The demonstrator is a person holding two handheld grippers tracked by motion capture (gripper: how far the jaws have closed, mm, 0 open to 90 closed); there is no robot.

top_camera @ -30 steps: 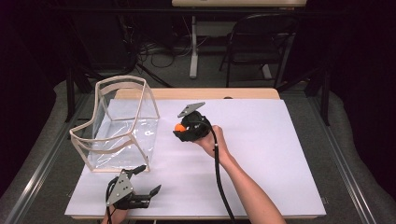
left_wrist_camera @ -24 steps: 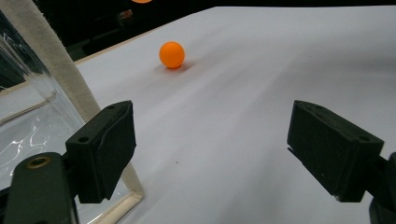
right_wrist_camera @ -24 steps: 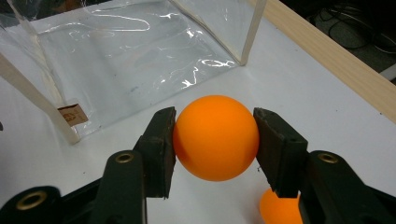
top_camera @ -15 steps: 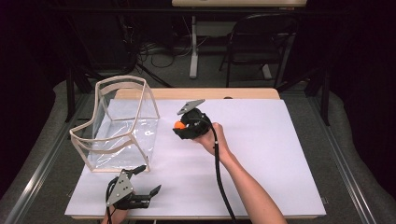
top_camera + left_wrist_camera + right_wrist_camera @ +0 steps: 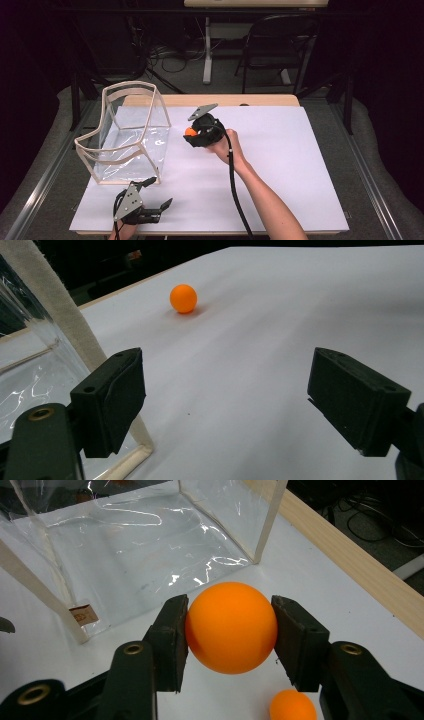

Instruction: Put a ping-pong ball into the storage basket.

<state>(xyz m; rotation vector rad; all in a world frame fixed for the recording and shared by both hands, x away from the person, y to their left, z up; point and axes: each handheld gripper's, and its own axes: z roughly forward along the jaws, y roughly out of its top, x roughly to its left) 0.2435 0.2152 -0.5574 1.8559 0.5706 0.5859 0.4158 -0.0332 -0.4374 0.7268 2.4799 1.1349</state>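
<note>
- Grippers are working over a white sheet [image 5: 280, 165] that is covering most of a wooden table [image 5: 260, 100] in the high view.
- The right gripper [image 5: 192, 134] is sitting just left of centre in the high view, with the person's right hand [image 5: 223, 148] wrapping its body and a black cable [image 5: 235, 185] trailing toward the bottom edge.
- In the right gripper view, its two black jaws are pressing on either side of an orange ball [image 5: 231, 627] at centre frame, holding it clear of the sheet.
- A second orange ball [image 5: 293, 705] is lying on the sheet at the bottom of that view, below and to the right of the held one; in the left gripper view an orange ball [image 5: 183, 298] is resting on the sheet in the upper left-centre.
- A clear plastic bin [image 5: 125, 135] with a beige frame is standing at the left of the high view, just left of the right gripper; its open top is facing up.
- In the right gripper view the bin [image 5: 130, 540] is occupying the upper left, beyond the held ball, with a small tag on its near wall.
- The left gripper [image 5: 150, 197] is resting at the bottom left of the high view, just below the bin's near corner.
- In the left gripper view its jaws are standing wide apart with nothing between them, and the bin's beige post [image 5: 65, 320] is running down the left side.
</note>
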